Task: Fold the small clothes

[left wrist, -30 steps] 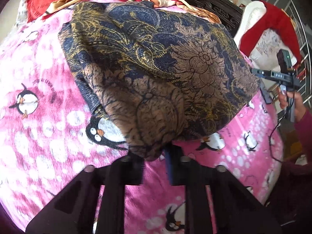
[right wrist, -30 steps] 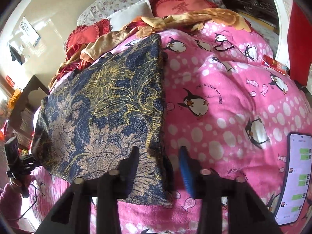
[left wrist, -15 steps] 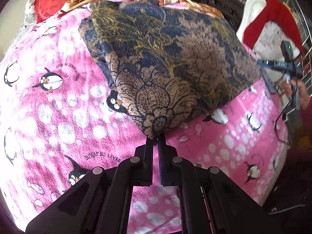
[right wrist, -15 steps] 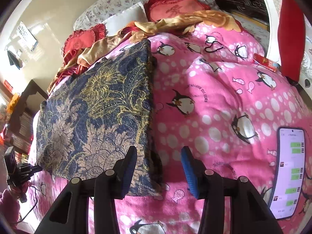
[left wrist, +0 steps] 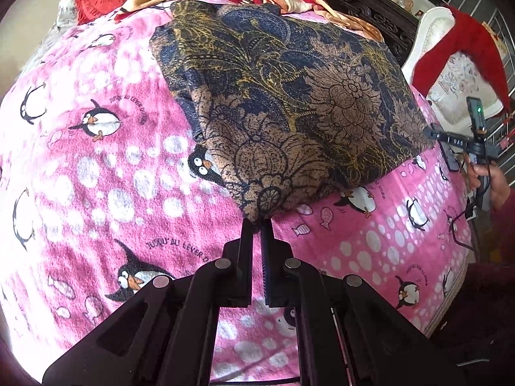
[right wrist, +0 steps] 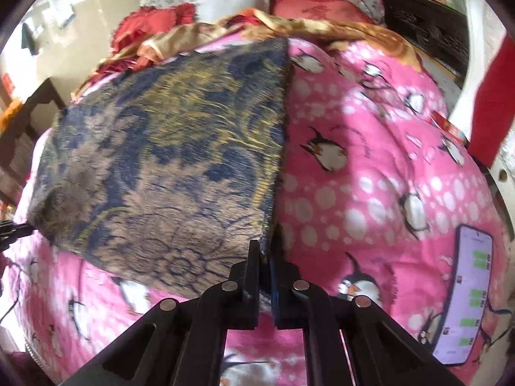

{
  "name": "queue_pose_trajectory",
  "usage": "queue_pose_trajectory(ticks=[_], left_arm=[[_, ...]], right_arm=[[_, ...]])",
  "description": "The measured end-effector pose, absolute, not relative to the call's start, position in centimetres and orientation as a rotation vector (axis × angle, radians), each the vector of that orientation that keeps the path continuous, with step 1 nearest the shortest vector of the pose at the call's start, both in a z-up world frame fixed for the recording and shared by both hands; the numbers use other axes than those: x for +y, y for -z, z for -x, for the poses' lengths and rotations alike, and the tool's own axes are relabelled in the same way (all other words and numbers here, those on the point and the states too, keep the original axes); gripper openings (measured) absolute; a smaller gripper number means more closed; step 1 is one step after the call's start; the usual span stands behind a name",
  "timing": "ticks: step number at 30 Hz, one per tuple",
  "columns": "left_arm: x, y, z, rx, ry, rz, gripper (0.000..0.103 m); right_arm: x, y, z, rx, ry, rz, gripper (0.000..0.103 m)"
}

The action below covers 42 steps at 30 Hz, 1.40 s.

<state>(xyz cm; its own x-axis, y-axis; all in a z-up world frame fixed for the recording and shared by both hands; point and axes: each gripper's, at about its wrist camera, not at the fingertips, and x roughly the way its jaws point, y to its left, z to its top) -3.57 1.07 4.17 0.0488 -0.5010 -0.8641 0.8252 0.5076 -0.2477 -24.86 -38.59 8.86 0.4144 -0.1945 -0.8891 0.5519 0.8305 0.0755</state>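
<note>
a folded dark blue and gold floral-print cloth (left wrist: 289,103) lay on the pink penguin-print fleece blanket (left wrist: 96,193), its far edge close to the blanket's far edge. behind it, along that far edge, sat a crumpled orange and red satin sheet (right wrist: 322,29), with red frilled cushions (right wrist: 315,8) farther back. the left gripper (left wrist: 257,225) met the cloth's near corner in its own view; the right gripper (right wrist: 264,254) met the near right corner in its view. right of the cloth, near the blanket's right edge, a flat lit smartphone (right wrist: 463,292) lay on the blanket, well apart from the cloth.
</note>
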Motion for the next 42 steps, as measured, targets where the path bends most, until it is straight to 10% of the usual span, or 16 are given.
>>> queue_pose_trajectory(ticks=[5,9,18,42], left_arm=[[2.7,-5.9,3.3,1.130,1.002,-0.304,0.003],[3.8,-8.5,3.5,1.078,0.990,-0.272,0.010],[0.6,-11.3,4.7,0.985,1.040,-0.150,0.050],[-2.3,-3.0,3.4,1.080,0.776,-0.202,0.050]], right_arm=[[-39.3,-8.5,26.0,1.018,0.504,-0.431,0.004],[-39.6,-10.5,26.6,0.975,0.563,-0.441,0.042],[-34.6,-13.6,18.4,0.899,0.355,-0.332,0.042],[-26.3,-12.8,0.4,0.951,0.098,-0.177,0.042]])
